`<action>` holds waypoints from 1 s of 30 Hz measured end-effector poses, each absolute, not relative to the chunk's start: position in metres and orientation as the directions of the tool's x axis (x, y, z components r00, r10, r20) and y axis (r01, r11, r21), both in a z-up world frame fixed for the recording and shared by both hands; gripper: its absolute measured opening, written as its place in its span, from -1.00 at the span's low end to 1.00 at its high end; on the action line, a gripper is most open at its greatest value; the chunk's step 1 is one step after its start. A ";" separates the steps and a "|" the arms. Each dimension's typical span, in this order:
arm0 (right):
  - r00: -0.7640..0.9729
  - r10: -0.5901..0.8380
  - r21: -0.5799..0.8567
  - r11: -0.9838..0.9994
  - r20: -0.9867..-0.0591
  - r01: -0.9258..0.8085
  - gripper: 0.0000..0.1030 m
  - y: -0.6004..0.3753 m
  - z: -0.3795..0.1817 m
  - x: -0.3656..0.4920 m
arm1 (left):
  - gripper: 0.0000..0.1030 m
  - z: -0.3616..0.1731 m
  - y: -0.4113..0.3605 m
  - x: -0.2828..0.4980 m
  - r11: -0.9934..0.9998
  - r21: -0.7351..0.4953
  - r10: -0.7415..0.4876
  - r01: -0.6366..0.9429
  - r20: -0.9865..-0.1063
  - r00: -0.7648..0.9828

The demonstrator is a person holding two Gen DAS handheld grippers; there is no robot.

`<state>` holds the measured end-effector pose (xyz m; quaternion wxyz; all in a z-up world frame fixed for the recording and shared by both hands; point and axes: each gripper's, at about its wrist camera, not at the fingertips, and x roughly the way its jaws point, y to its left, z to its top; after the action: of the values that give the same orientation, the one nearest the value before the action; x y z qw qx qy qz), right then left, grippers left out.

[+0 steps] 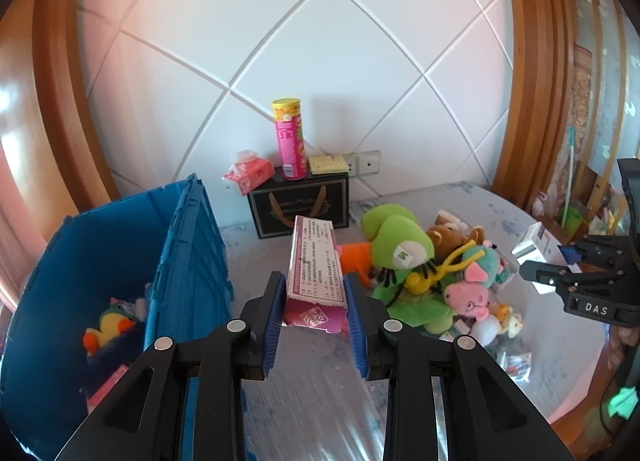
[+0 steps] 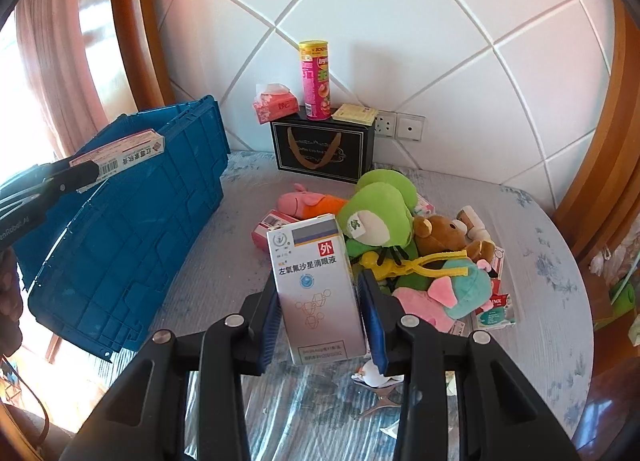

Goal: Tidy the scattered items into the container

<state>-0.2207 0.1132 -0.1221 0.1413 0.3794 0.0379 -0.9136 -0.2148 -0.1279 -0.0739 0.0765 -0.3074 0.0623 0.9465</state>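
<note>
My left gripper (image 1: 315, 297) is shut on a long pink medicine box (image 1: 316, 265), held above the table just right of the blue crate (image 1: 188, 261). The same box (image 2: 120, 157) shows in the right wrist view over the crate (image 2: 132, 221). My right gripper (image 2: 320, 301) is shut on a white eye-drop box (image 2: 316, 289), held upright above the table; it also shows in the left wrist view (image 1: 538, 247). A pile of plush toys (image 1: 432, 273) lies on the table, with a green frog (image 2: 376, 217) and brown bear (image 2: 444, 237). A duck toy (image 1: 108, 331) lies in the crate.
A black gift box (image 2: 324, 149) stands at the wall, carrying a pink snack can (image 2: 316, 81), tissue pack (image 2: 274, 103) and yellow pad (image 2: 354, 114). Small medicine boxes (image 2: 494, 309) and a pink plush (image 2: 308, 201) lie around the pile. The round table's edge (image 2: 580, 301) curves at right.
</note>
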 end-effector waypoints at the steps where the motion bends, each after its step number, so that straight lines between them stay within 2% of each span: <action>1: -0.674 -0.233 0.035 -0.955 -0.701 0.294 -0.30 0.106 -0.119 -0.221 | -0.45 -0.072 -0.133 -0.214 -0.981 0.071 0.103 -0.178 -0.587 -0.803; 21: -0.672 -0.379 0.001 -0.871 -0.636 0.491 -0.30 -0.046 -0.073 -0.225 | -0.45 -0.052 -0.265 -0.189 -0.998 0.056 -0.010 -0.024 -0.545 -0.839; 30: -0.626 -0.449 -0.006 -0.810 -0.637 0.587 -0.30 -0.129 -0.064 -0.219 | -0.45 -0.054 -0.315 -0.171 -0.998 0.034 -0.056 0.044 -0.542 -0.839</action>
<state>-0.2195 -0.1286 -0.0639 0.2894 0.3212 0.1071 -0.8953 -0.1708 -0.3146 -0.0535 -0.0262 -0.2827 0.0102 0.9588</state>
